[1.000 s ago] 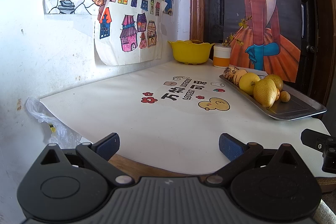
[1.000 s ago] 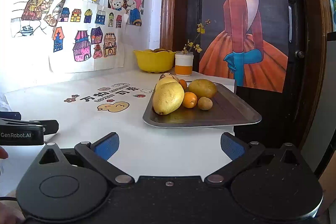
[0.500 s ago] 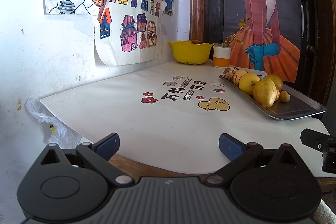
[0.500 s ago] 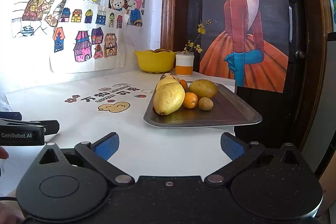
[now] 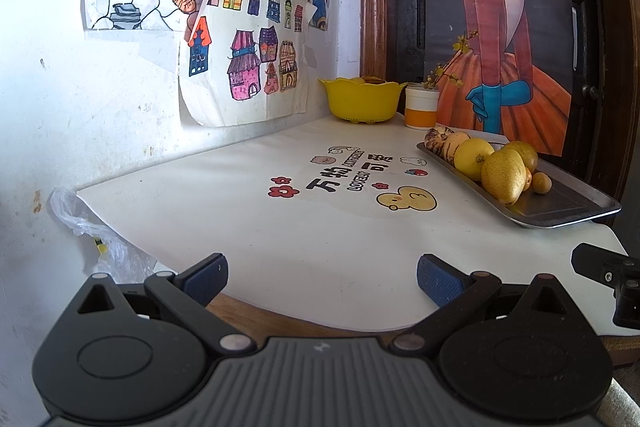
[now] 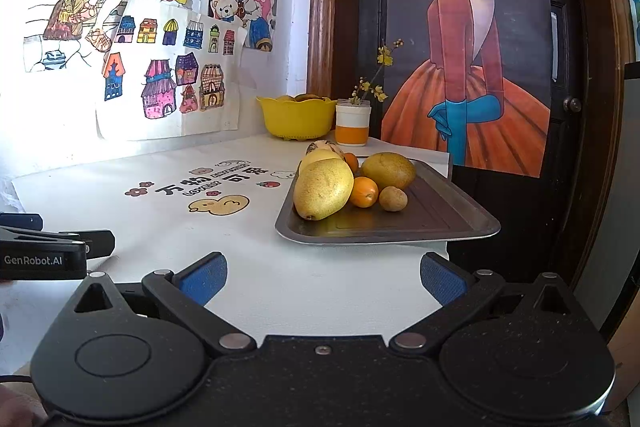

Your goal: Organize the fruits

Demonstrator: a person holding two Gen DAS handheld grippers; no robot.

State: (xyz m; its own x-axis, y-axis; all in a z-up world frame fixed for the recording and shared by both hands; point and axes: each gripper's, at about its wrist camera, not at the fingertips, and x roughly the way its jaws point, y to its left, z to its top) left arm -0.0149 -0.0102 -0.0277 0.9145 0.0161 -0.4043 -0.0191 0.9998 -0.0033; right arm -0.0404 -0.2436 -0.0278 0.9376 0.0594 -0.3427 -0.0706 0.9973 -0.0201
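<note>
- Far left in the left wrist view, a crumpled plastic bag [image 5: 86,227] sits wedged between the wall and the tabletop [image 5: 280,247] edge; the right wrist view doesn't catch it at all.
- Left tongs [image 5: 322,273] hover over the near edge of the white mat, blue pads spread wide, nothing between them.
- From the right wrist view those left tongs [image 6: 56,247] poke in at the left border, side-on, marked GenRobot.AI.
- Back near the corner, one yellow bowl [image 6: 297,118] with something just peeking over its rim, and beside it one white-and-orange cup [image 6: 352,125] with a yellow flower sprig.
- Right tongs [image 6: 323,277] are gaping too, empty, low over the tabletop just short of the tray.
- One metal tray [image 6: 440,219] lies on the right side, its right rim overhanging the edge.
- Fruit count, clearest from the right: one big speckled yellow pear [image 6: 323,189] in front, a rounder yellow fruit [image 6: 320,157] behind it, one green-brown fruit [image 6: 388,171], two oranges [image 6: 363,191], one small brown fruit [image 6: 393,198], and striped fruit [image 6: 326,147] at the back.
- All bunched in the tray's far-left half; the near-right half lies bare.
- The left view shows two striped fruit [image 5: 442,143] at the far end.
</note>
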